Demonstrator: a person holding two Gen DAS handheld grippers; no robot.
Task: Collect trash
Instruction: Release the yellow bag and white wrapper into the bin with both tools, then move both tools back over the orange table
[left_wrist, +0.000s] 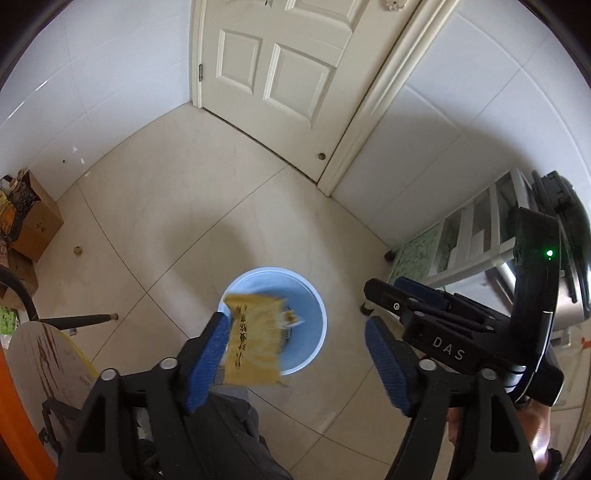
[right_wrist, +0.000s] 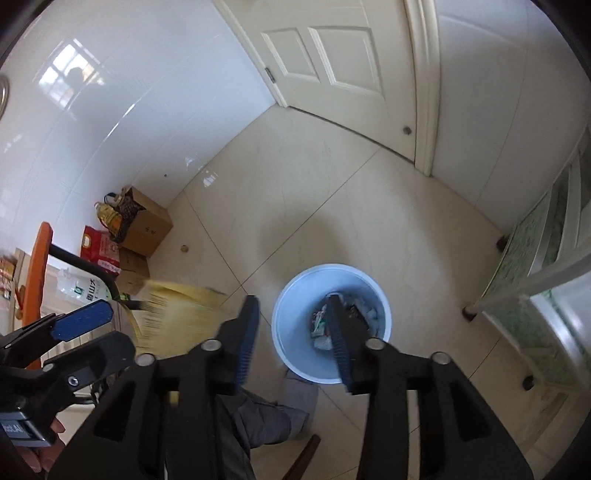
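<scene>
Tiled room floor (left_wrist: 155, 236) of pale square tiles, bounded by white glossy walls and a cream panelled door (left_wrist: 280, 62); a brown cardboard box (right_wrist: 146, 225) with bags stands in the far corner, well apart from the work area.

Round pale-blue plastic waste bin (right_wrist: 295, 332), upright on the floor and open at the top. The right wrist view shows mixed scraps already lying at its bottom.

Flat yellow paper packet with dark printed characters (left_wrist: 255, 339), the item of trash now in hand. In the left wrist view it lies over the near rim of the bin, its edge against the blue pad of one finger (left_wrist: 208, 362) only; the opposite finger stands well clear. Motion blur in both views suggests the packet is loose and dropping, though this cannot be told for certain.

Left gripper (left_wrist: 295, 362): 2 black fingers with blue pads, spread wide, pinching nothing. Right gripper (right_wrist: 295, 332): fingers parted with the bin's opening seen between them; nothing is between the pads. A dark trouser leg (left_wrist: 229, 435) of the person shows below both tools.

Step in hand, as judged: release of the packet above the bin, so the deposit phase of 1 collection cycle. The next move calls for confirming that the packet lands inside and does not hang on the rim, then raising both grippers clear and seeking further trash.
</scene>
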